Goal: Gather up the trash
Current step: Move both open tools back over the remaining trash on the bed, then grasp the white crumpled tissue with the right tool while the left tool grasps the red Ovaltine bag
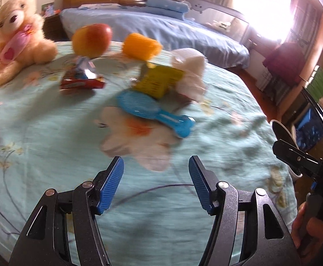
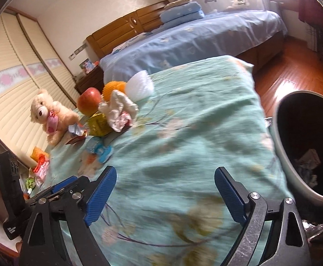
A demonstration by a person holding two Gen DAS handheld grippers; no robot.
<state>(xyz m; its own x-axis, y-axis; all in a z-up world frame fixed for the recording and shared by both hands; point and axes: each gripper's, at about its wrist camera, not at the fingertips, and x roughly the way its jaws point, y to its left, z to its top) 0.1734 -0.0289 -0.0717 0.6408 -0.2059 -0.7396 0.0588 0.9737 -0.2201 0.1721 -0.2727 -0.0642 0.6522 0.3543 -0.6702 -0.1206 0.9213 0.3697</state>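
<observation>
Both grippers hang wide open with nothing in them: left gripper [image 1: 156, 166] and right gripper [image 2: 164, 178] over bare teal bedspread [image 2: 194, 115]. Crumpled tissue [image 2: 119, 110] sits mid-left by the yellow box [image 2: 97, 124]. Trash bin [image 2: 281, 146] hugs the bed's right edge.

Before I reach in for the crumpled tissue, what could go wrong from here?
1. The crumpled tissue leans on the yellow box, so closing on it could drag the box along.
2. The apple stands just behind and might roll on the soft bedspread if nudged.
3. The trash bin sits off the bed's edge, so a loose grip could drop the tissue short.
</observation>
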